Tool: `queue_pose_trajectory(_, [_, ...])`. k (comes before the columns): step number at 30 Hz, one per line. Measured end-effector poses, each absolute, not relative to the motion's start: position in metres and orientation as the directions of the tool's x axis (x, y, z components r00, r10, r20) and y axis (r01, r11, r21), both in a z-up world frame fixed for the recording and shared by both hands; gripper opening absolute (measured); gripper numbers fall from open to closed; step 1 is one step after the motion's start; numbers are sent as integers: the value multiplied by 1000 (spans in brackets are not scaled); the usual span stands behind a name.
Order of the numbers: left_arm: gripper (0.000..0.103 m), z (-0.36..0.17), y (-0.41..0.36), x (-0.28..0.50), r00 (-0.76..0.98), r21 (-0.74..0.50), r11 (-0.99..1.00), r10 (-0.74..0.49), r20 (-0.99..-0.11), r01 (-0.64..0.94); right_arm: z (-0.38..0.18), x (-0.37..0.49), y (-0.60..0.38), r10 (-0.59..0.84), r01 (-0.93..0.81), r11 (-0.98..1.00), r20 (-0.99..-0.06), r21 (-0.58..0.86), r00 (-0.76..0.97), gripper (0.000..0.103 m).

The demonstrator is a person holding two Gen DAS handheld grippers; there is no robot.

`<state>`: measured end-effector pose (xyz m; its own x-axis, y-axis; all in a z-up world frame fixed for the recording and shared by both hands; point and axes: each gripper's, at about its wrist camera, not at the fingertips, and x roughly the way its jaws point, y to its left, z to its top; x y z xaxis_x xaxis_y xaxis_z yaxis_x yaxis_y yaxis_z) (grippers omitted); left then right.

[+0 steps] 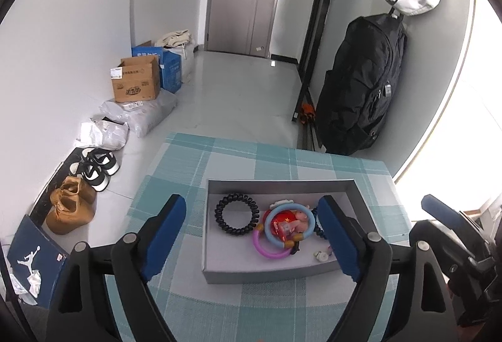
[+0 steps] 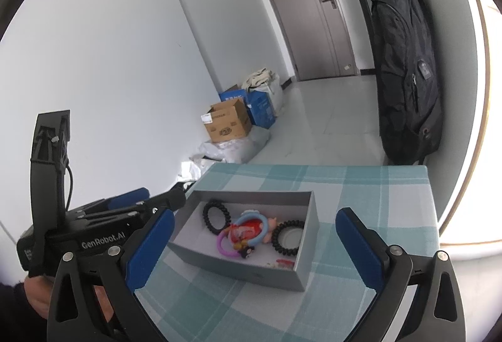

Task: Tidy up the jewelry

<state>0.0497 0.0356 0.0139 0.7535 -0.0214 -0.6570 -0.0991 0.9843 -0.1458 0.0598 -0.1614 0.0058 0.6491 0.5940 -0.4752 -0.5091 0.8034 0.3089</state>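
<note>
From the left wrist, we see our left gripper (image 1: 251, 235) with jaws wide and empty above the grey box (image 1: 276, 185) on the checked tabletop (image 1: 194, 153) — inside, a black spiral hair tie (image 1: 237, 214) beside tangled coloured rings (image 1: 287, 227). From the right wrist, our right gripper (image 2: 254, 251) — jaws wide, empty — faces the same box, a second black hair tie (image 2: 288, 237) inside.

Grey box (image 2: 309, 213) on checked cloth (image 2: 360, 185), coil hair ties (image 2: 216, 216), possibly bracelets, spread right gripper (image 2: 254, 249)

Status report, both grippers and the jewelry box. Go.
Left gripper open, empty, above box. Right gripper open, empty. Grey box on checked cloth holds black coil ties, bracelets and trinkets. Nothing blocking.
</note>
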Motion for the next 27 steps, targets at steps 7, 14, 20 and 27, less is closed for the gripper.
queue_pose_trajectory(7, [84,15,31,35,761,-124,988,-6,-648,-98,11,39,-164,582,-514,811,-463,278,669,103])
queue_pose_trajectory(14, [85,18,26,20,777,-97,990,19,-629,-103,13,28,-166,571,-516,819,-451,251,687,103])
queue_pose_trajectory(20, [85,16,23,17,776,-78,991,34,-630,-107,10,24,-165,563,-518,823,-461,233,686,103])
queue_pose_trajectory(27, [85,16,23,16,776,-75,990,44,-629,-117,9,24,-167,561,-514,824,-463,239,686,103])
